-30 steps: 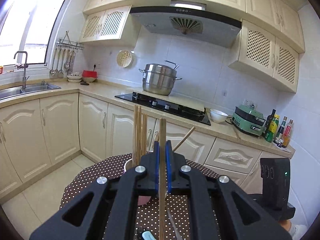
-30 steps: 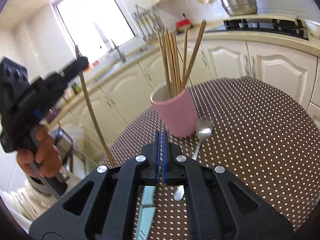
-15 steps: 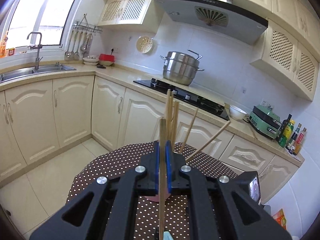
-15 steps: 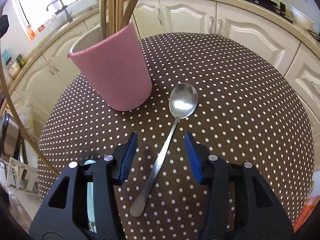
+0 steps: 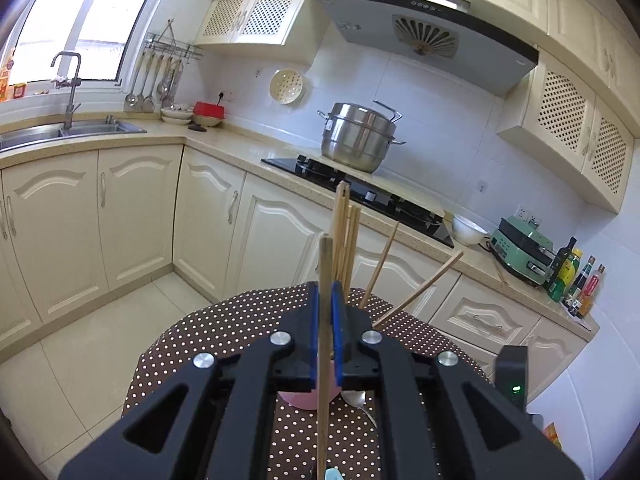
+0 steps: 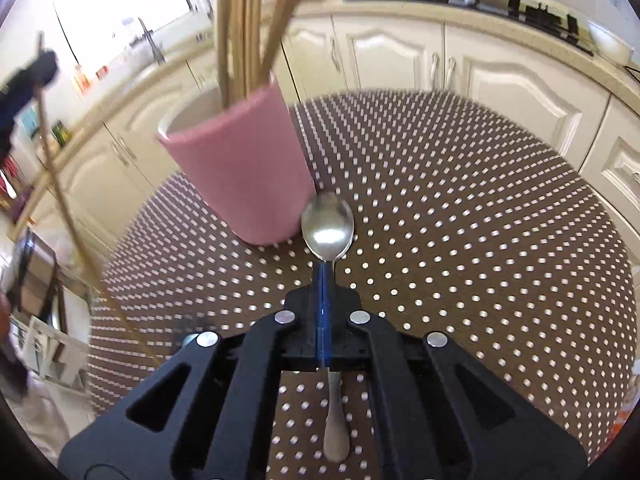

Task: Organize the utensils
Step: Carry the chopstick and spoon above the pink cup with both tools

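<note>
Right now the left gripper [image 5: 325, 304] is clamping one chopstick [image 5: 325, 264] upright, w/ the pink cup [image 6: 240, 172] of chopsticks [image 6: 236, 28] standing on the dotted table [image 6: 460, 208] beyond; a tilted drop could be catching the sticks already inside or glancing off the rim. The right gripper [image 6: 324, 280] is pinching the spoon [image 6: 328, 226] by its neck, bowl just beside the cup; w/ such a thin grip it's probably liable to be swiveling or slipping while lifting, maybe nudging the cup.

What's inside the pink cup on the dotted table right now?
Several wooden chopsticks stand in the pink cup, leaning against its rim and fanning out above it. Their lower ends and the cup's bottom are hidden by its wall, so anything else lying inside cannot be seen.
</note>
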`<state>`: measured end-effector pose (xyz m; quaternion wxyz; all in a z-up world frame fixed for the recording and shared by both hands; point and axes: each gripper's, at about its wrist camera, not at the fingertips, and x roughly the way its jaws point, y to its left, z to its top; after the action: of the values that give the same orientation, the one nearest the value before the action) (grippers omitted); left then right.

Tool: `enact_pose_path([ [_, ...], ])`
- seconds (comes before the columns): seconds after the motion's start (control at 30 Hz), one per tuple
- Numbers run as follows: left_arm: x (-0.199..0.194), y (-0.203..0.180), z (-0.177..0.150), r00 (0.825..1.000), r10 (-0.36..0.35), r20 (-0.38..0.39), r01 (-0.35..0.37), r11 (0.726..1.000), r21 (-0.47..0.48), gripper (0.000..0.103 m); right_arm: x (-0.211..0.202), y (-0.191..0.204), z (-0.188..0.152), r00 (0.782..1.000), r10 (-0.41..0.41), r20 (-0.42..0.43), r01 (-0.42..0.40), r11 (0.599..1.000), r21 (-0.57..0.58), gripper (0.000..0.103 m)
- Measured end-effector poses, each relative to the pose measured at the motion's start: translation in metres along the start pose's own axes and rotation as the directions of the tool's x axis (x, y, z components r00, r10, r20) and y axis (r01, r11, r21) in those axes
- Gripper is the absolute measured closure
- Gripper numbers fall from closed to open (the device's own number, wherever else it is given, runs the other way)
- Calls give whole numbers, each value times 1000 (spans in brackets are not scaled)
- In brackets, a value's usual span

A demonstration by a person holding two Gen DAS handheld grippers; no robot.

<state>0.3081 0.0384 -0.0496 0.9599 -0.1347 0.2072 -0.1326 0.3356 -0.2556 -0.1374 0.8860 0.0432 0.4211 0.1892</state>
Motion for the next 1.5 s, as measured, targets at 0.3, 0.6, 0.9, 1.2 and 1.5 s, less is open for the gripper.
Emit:
enact_pose_path([
  [0.3,4,0,0,1000,-7,-24,7,1000,-22,97,28,8,14,989,-57,-138,49,997,-60,102],
  [0.6,16,19,1,999,18,-49,-20,998,-59,96,59,24,21,970,-125,-207,106,989,-99,101],
  [0.9,35,41,-13,990,80,-115,-89,993,-77,94,83,6,42,962,-93,-257,75,994,-81,53],
  [1.2,59,70,-31,967,123,-224,-152,981,-119,92,94,-4,43,950,-171,-261,138,980,-142,91],
  [1.5,63,67,-37,964,98,-249,-132,984,-124,93,66,-26,27,981,-80,-178,69,996,-64,100],
])
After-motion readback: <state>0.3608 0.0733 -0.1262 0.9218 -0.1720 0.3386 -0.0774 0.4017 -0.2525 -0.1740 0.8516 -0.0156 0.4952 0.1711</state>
